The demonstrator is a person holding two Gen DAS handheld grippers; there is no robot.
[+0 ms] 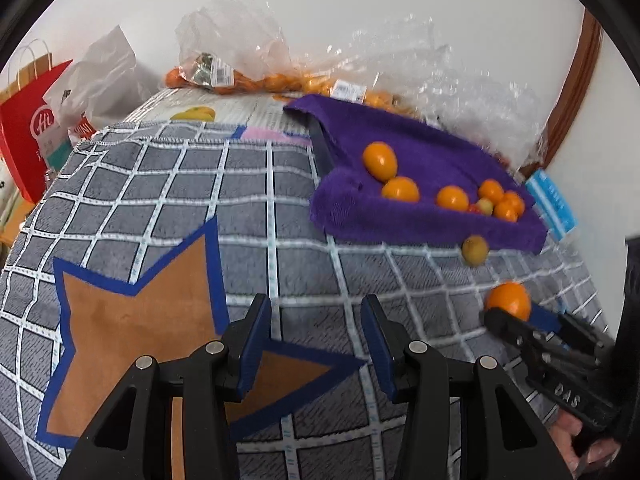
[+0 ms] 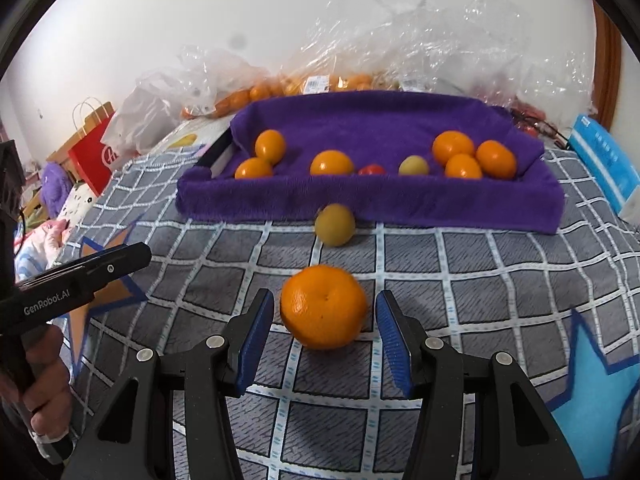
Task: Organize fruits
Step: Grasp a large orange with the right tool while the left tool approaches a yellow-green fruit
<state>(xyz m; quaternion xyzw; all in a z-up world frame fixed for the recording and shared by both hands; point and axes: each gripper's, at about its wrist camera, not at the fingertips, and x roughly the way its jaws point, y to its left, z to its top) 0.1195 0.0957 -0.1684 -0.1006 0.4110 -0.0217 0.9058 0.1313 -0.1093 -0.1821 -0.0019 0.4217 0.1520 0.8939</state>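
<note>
Right gripper (image 2: 324, 336) jaws parted, not pressing; mandarin (image 2: 323, 306) sits between them on the checked cloth (image 2: 480, 280), gaps both sides. Left gripper (image 1: 316, 344) jaws spread, empty, bare cloth ahead. Beyond the mandarin: greenish fruit (image 2: 335, 225) touching the purple tray (image 2: 360, 204) front edge. Only the left view shows the right gripper's side.

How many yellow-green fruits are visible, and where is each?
2. One yellow-green fruit lies inside the purple tray, between a small red fruit and a cluster of oranges. The other sits on the checked cloth just before the tray's front wall. More may be hidden.
</note>
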